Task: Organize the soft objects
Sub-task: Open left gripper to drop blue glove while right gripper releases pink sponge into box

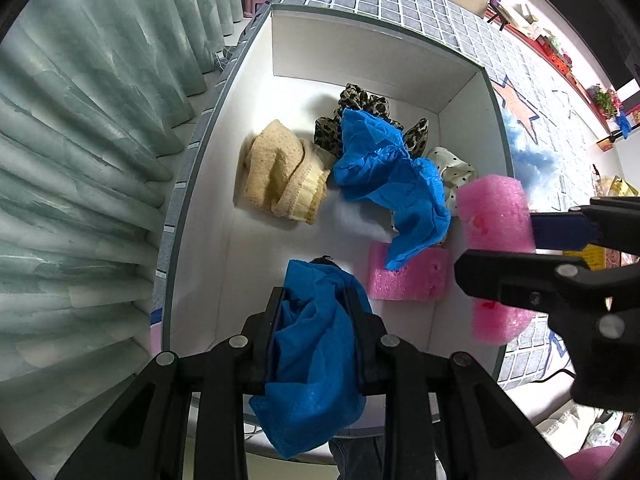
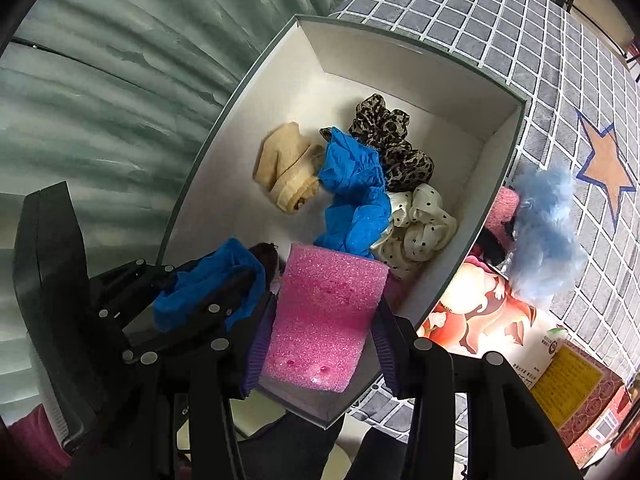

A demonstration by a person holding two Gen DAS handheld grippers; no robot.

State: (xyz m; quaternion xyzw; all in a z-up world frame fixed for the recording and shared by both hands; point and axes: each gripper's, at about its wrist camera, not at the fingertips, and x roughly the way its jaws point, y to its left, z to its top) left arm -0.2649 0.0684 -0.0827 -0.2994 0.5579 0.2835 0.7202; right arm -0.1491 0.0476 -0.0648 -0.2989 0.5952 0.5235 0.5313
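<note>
In the left wrist view my left gripper [image 1: 314, 300] is shut on a crumpled blue cloth [image 1: 312, 352], held over the near end of a white box [image 1: 372, 44]. My right gripper [image 2: 322, 344] is shut on a pink foam block [image 2: 324, 312] above the box's near right rim. Inside lie a beige knitted cloth [image 1: 280, 172], a leopard-print scrunchie [image 1: 362, 106], another blue cloth [image 1: 384, 172], a cream polka-dot scrunchie [image 1: 456, 170] and a second pink foam block [image 1: 412, 276]. From the left wrist, the right gripper [image 1: 500, 248] and its foam [image 1: 494, 212] show at the right.
The box stands on a grey checked cloth with stars [image 2: 540, 52]. Right of the box lie a light blue fluffy piece [image 2: 544, 220], a pink fuzzy item [image 2: 504, 206] and printed packages [image 2: 568, 384]. Green curtains [image 1: 80, 140] hang on the left.
</note>
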